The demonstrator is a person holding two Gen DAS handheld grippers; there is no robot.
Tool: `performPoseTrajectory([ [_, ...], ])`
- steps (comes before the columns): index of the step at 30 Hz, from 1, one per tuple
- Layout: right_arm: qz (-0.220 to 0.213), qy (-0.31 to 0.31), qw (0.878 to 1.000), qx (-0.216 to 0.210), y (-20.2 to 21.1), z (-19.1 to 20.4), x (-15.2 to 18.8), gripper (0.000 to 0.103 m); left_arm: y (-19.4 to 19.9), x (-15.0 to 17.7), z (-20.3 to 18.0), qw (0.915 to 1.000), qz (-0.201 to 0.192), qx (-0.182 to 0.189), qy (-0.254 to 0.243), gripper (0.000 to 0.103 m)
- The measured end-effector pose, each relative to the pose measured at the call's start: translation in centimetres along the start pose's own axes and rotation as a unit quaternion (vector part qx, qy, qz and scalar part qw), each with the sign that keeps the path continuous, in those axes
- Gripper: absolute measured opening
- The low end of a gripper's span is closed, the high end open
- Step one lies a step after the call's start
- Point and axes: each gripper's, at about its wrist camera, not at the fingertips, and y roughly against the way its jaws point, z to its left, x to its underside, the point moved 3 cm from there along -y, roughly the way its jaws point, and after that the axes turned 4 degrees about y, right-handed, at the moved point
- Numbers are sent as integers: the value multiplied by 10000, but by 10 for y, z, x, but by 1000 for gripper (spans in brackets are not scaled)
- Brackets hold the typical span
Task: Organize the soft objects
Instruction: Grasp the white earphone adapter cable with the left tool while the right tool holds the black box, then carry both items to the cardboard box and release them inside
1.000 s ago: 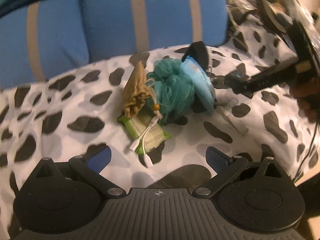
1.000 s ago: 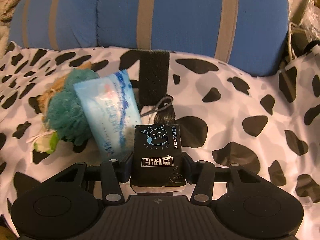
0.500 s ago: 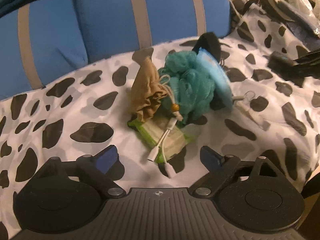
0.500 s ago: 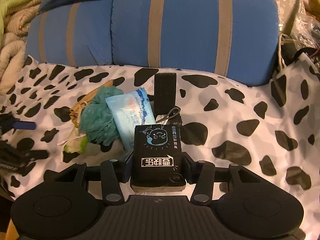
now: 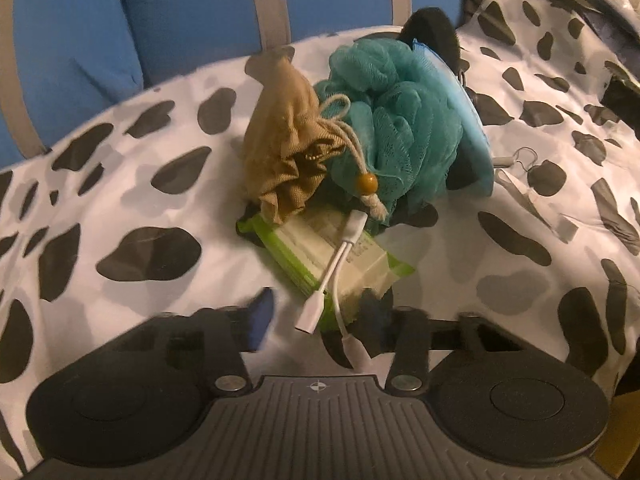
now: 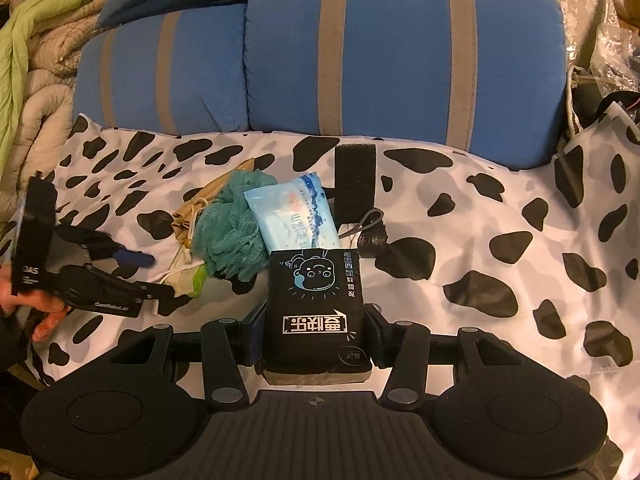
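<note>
A pile lies on the cow-print sheet: a teal bath pouf (image 5: 396,128) (image 6: 232,232), a tan drawstring pouch (image 5: 284,148) (image 6: 200,208), a green wipes pack (image 5: 332,252) (image 6: 196,280) and a blue wipes pack (image 6: 292,212) (image 5: 468,120). A white adapter cable (image 5: 336,264) rests on the green pack. My left gripper (image 5: 318,316) (image 6: 160,275) is low at the pile's near edge, its jaws closing. The cable's plugs and the green pack's corner lie between the jaws, with no pad pressing on them. My right gripper (image 6: 316,332) is shut on a black tissue pack (image 6: 316,312), held off the sheet.
Blue cushions with grey stripes (image 6: 400,60) back the cow-print sheet (image 6: 480,220). A black strap (image 6: 354,178) lies behind the pile. Quilts (image 6: 36,80) bunch at the left, bags (image 6: 600,60) at the right. A hand (image 6: 40,312) holds the left gripper.
My left gripper has come down and closer to the pile, and its jaws have narrowed around the cable's end. My right gripper has drawn back and up with the black pack.
</note>
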Motion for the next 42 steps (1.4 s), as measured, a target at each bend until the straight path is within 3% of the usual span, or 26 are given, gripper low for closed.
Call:
performPoseTrajectory([
  [5, -10, -15, 10000, -36, 0, 0, 0, 52, 2, 1, -1, 9998, 53, 184, 28, 16],
  [20, 61, -138, 9999, -57, -2, 1, 4, 52, 30, -1, -6, 9999, -26, 26, 118, 11],
  [27, 84, -174, 9997, -113, 4, 10, 11, 52, 56, 5, -7, 9991, -183, 20, 387, 11],
  [42, 129, -88, 9990, -414, 25, 47, 33, 52, 119, 43, -17, 9929, -583, 346, 980, 11],
])
